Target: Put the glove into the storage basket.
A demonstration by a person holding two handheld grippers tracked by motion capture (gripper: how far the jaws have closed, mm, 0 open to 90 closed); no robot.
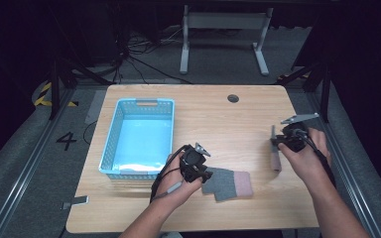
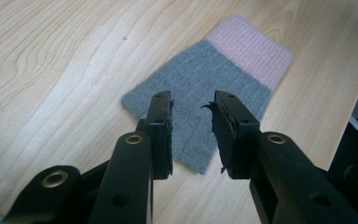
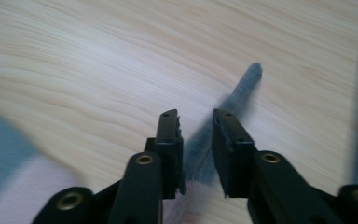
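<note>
Left gripper (image 1: 206,174): jaws apart, nothing gripped, over the folded grey-and-pink sock (image 2: 205,93) near the tabletop's (image 1: 218,114) front edge.
Right gripper (image 1: 276,144): jaws parted; second sock (image 3: 233,107) between them (blurred, contact unclear), by the right edge.
Blue basket (image 1: 110,139): left side.

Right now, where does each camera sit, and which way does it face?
High view: above the person's side, facing forward and down on the table, blue basket, both forearms.
Left gripper view: rides the left gripper, looking down at the grey-pink sock; also in the high view.
Right gripper view: rides the right gripper, open jaws astride a second sock.
</note>
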